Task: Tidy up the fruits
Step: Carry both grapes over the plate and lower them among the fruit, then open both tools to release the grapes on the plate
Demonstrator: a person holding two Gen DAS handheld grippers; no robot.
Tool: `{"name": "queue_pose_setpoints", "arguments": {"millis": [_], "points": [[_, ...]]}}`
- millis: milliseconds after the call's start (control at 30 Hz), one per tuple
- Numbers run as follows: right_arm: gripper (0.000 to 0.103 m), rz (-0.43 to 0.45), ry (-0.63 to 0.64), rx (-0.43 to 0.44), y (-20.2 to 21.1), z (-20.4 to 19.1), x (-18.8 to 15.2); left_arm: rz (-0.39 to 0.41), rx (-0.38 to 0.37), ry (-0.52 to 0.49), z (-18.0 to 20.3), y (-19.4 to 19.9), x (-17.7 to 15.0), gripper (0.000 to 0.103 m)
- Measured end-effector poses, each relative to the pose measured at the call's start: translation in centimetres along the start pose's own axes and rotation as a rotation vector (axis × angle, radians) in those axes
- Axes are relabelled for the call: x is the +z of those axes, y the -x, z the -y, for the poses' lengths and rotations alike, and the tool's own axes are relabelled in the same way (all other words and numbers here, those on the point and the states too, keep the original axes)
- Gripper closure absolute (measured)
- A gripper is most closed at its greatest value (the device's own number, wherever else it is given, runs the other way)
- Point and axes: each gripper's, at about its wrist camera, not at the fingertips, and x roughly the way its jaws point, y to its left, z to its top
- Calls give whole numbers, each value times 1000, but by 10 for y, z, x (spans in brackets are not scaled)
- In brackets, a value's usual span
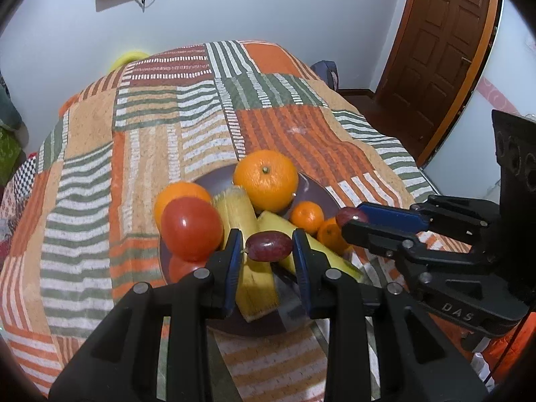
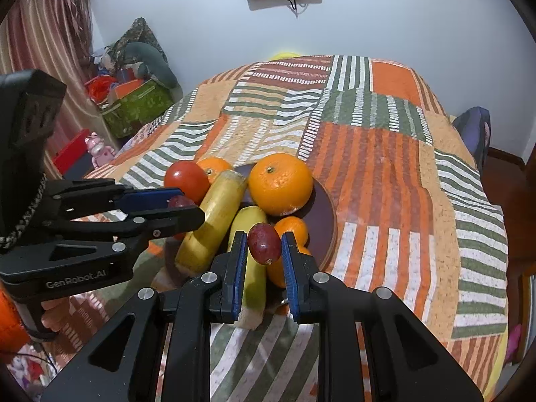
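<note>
Two red grapes, one in each of my grippers: my left gripper [image 1: 268,251] has its fingers [image 1: 234,261] clamped on one grape [image 1: 269,246], and my right gripper [image 2: 261,251] pinches the other grape [image 2: 264,243]. Both hang just over the near edge of the dark plate [image 2: 326,221], which sits near the front of the desk, on the striped patchwork cloth [image 2: 385,167]. Each grape is dark red, oval, glossy, with a small stem nub at one end. I judge them light, smooth-skinned and soft, so they could slip or burst under a hard squeeze; the widest middle, pads flat on the sides, is the place to hold. On the plate lie a big orange [image 2: 281,184], a red tomato [image 2: 186,177], a cut banana piece [image 2: 214,224] and small mandarins [image 1: 306,216], crowded together and touching
</note>
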Motion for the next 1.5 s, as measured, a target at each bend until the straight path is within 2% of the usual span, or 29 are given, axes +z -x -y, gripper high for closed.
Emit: {"name": "queue_pose_setpoints", "arguments": {"millis": [500, 900, 1133, 1300, 1500], "points": [[84, -9, -13, 11, -25, 9, -2, -23, -42, 11, 0, -35, 15, 73], [83, -12, -3, 15, -26, 9, -1, -2, -32, 14, -3, -31, 15, 72], [80, -16, -4, 22, -19, 5, 2, 43, -22, 49, -12, -8, 14, 72], [80, 41, 2, 1, 13, -4, 8, 103, -24, 78, -13, 24, 12, 72], [80, 158, 6, -25, 75, -19, 19, 215, -24, 99, -5, 92, 6, 72]]}}
